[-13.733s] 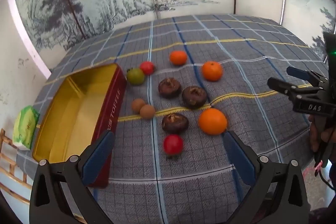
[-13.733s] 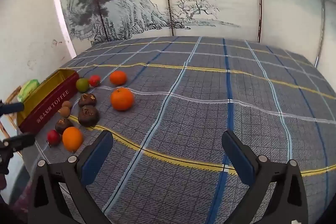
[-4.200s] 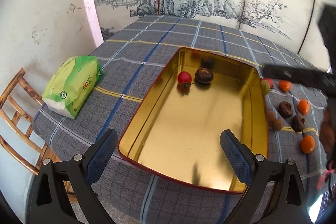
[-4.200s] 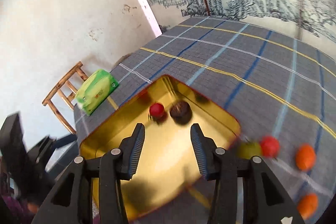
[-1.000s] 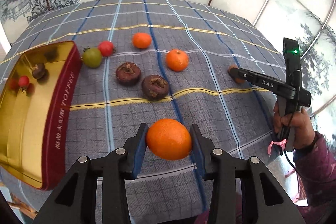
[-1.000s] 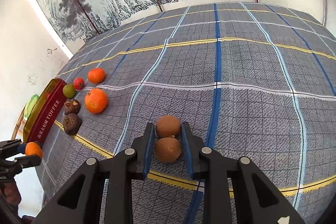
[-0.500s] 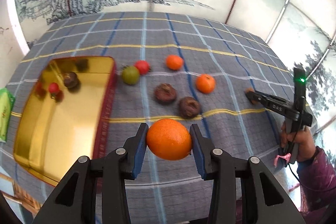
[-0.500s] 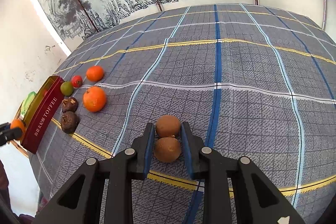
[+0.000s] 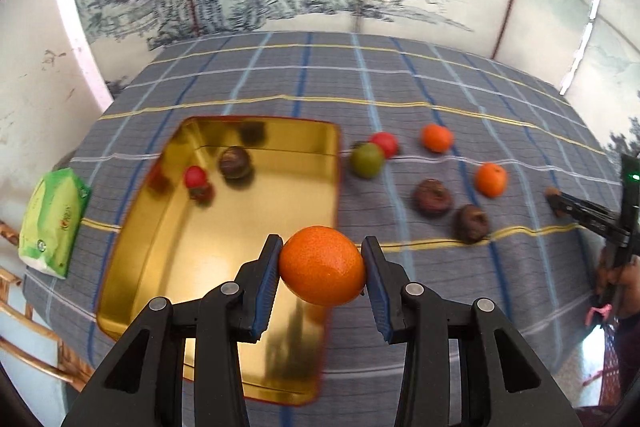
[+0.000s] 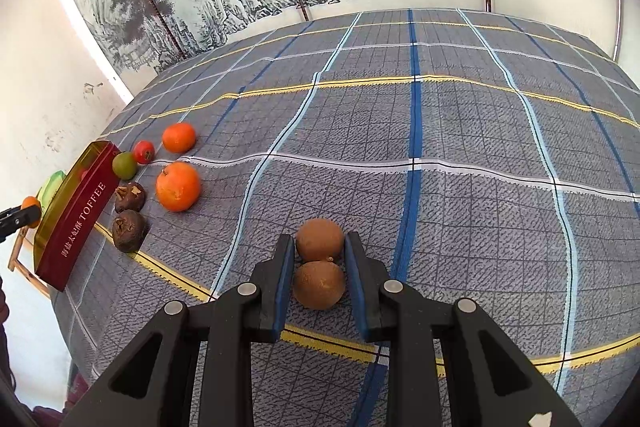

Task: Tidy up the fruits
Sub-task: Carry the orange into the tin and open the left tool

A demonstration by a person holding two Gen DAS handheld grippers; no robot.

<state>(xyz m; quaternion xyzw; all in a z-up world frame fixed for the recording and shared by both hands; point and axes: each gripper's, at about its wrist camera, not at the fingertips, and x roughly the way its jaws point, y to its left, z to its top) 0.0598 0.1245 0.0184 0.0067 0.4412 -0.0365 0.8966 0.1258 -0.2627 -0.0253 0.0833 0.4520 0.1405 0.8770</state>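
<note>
My left gripper (image 9: pixel 322 263) is shut on a large orange (image 9: pixel 322 270) and holds it above the near right part of the gold tin (image 9: pixel 168 267). The tin holds a small red fruit (image 9: pixel 195 177) and a dark brown fruit (image 9: pixel 235 163). My right gripper (image 10: pixel 319 261) is shut on two brown round fruits (image 10: pixel 319 285), one behind the other, above the checked cloth. On the cloth lie a green fruit (image 9: pixel 367 159), a red fruit (image 9: pixel 384 143), two oranges (image 9: pixel 490 179) and two dark brown fruits (image 9: pixel 433 191).
A green packet (image 9: pixel 52 223) lies left of the tin near the table's edge. A wooden chair (image 9: pixel 16 307) stands below that edge. The tin's red side (image 10: pixel 76 223) reads TOFFEE. A painted wall stands behind the table (image 10: pixel 440 147).
My left gripper has carried the orange left, from over the cloth to over the tin. My right gripper stays nearly still, holding the two brown fruits.
</note>
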